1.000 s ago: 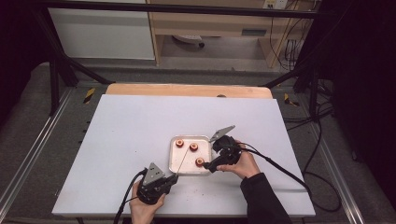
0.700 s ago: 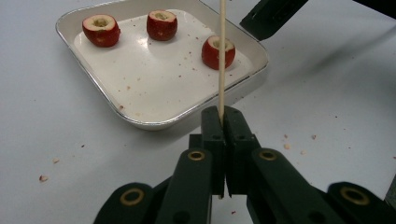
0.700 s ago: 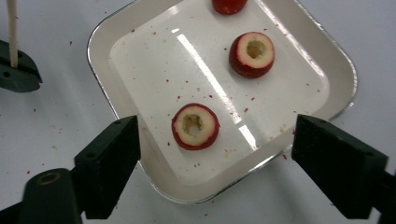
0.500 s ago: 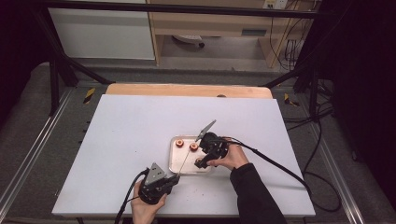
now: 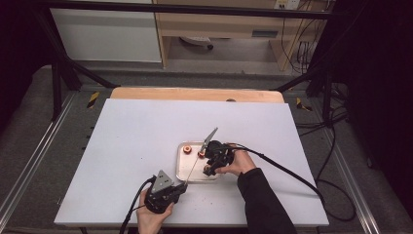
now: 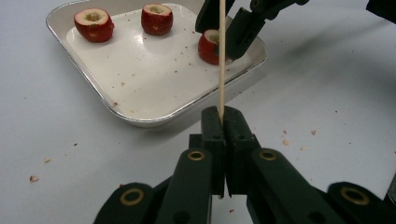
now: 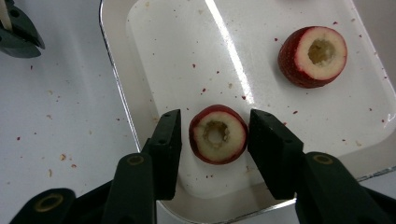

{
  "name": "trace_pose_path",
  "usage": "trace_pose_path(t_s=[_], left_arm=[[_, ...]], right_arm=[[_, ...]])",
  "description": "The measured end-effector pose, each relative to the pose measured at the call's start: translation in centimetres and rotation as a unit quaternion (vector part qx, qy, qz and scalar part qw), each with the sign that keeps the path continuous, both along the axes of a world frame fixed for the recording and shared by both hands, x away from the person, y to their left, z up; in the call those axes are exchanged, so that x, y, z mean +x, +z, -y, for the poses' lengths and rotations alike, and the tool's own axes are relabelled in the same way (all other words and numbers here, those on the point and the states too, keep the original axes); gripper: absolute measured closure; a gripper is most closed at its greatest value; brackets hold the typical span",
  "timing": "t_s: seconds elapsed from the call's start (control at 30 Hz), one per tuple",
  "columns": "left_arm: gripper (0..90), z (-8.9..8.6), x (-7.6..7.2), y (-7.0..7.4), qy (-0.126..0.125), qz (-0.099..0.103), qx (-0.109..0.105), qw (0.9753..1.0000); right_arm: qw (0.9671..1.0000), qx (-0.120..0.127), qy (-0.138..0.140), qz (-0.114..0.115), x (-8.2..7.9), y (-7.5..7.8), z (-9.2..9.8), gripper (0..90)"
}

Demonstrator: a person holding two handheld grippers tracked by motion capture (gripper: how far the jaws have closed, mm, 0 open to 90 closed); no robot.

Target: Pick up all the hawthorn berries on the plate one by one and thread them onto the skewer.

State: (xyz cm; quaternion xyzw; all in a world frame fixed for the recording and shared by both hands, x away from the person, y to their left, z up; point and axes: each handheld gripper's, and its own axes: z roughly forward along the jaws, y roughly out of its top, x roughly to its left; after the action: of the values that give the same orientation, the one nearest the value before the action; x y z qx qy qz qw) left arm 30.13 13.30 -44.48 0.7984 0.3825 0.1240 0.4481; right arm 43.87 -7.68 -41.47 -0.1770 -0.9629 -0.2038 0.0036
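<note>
A shallow metal tray (image 5: 181,170) (image 6: 93,95) (image 7: 116,79) holds three cored red fruit pieces. My left gripper (image 5: 181,187) (image 6: 223,116) rests on the table just before the tray, shut on a thin wooden skewer (image 5: 194,168) (image 6: 221,56) that points up over it. My right gripper (image 5: 210,168) (image 7: 215,127) is open. Its jaws stand on either side of the nearest fruit piece (image 7: 218,134) (image 6: 208,46) with a small gap on each side. A second piece (image 7: 313,56) lies farther in, and two pieces (image 6: 93,23) (image 6: 157,18) sit at the tray's far side.
The tray sits on a white table (image 5: 146,131) with red crumbs scattered around it. A wooden board edge (image 5: 195,93) runs along the back. The right gripper's cable (image 5: 292,175) trails off to the right.
The right gripper has moved left over the tray, turned, and come down around the near fruit piece. The left gripper with the skewer has stayed put.
</note>
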Motion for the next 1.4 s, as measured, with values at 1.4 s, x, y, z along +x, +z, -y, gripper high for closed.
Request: trace_pose_path(t_s=[1.4], left_arm=[[88.5, 0.7, -0.6, 0.2, 0.043, -0.008, -0.084, 0.9955]], right_arm=[[0.8665, 0.373, -0.330, -0.041, -1.4, 3.6, 4.6, 60.0]])
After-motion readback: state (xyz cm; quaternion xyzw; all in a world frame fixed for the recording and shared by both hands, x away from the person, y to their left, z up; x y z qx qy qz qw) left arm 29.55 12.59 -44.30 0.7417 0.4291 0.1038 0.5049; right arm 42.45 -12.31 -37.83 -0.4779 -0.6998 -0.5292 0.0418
